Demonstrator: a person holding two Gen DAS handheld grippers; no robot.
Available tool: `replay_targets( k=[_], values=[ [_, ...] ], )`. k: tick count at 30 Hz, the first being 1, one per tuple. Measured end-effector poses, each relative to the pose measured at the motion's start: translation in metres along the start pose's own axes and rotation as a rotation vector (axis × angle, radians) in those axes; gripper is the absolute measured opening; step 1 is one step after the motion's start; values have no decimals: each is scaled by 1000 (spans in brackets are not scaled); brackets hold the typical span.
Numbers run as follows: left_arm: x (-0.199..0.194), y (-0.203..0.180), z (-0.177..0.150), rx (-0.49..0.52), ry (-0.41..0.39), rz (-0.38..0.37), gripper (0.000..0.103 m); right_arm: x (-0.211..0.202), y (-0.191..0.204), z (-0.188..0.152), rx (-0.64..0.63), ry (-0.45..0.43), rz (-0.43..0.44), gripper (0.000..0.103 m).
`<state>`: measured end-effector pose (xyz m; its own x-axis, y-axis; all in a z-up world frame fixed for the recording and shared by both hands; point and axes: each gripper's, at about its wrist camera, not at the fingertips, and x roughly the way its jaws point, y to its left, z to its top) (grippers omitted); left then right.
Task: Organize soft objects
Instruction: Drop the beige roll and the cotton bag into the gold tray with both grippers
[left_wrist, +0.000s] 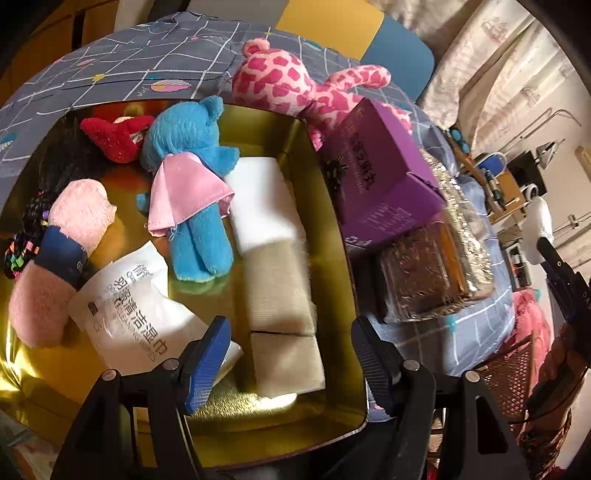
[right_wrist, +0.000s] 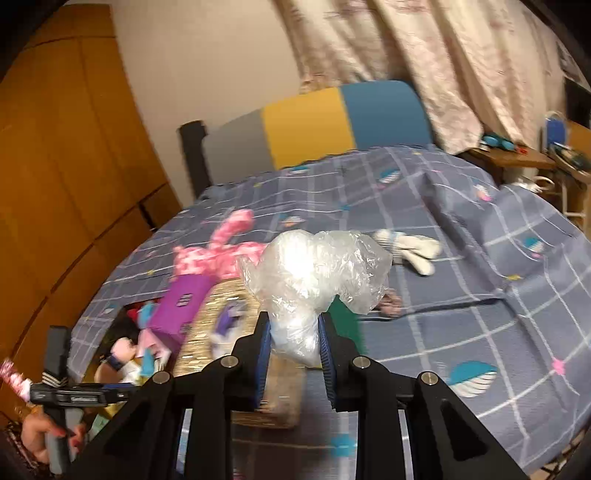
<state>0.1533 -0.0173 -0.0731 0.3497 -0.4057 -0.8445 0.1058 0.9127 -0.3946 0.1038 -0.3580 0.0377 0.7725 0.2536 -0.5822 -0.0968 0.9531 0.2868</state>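
Left wrist: gold box (left_wrist: 332, 229) holds blue plush (left_wrist: 192, 177), towels (left_wrist: 273, 251).

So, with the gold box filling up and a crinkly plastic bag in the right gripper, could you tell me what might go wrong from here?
1. The right gripper pinches only the neck of the clear crinkly plastic bag, so it might slip out.
2. The gold box is crowded by the blue plush doll and folded white cloths, so the bag may not fit.
3. The purple carton leaning at the rim could get knocked.
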Motion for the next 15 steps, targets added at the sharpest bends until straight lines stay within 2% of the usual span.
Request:
replay_targets(
  k=[3, 7, 10, 15],
  values=[
    [-9, 4, -7, -2, -36, -29, 69, 5, 34, -4, -46, 18, 65, 25],
    [-36, 18, -15, -18, -145, -35, 69, 19, 90, -16, -133, 65, 167, 25],
    [-62, 34, -19, -39, -237, 5, 69, 32, 127, -26, -188, 103, 217, 25],
    [-88, 64, -21, -81, -315, 39, 69, 62, 177, -43, -240, 185, 292, 25]
  ],
)
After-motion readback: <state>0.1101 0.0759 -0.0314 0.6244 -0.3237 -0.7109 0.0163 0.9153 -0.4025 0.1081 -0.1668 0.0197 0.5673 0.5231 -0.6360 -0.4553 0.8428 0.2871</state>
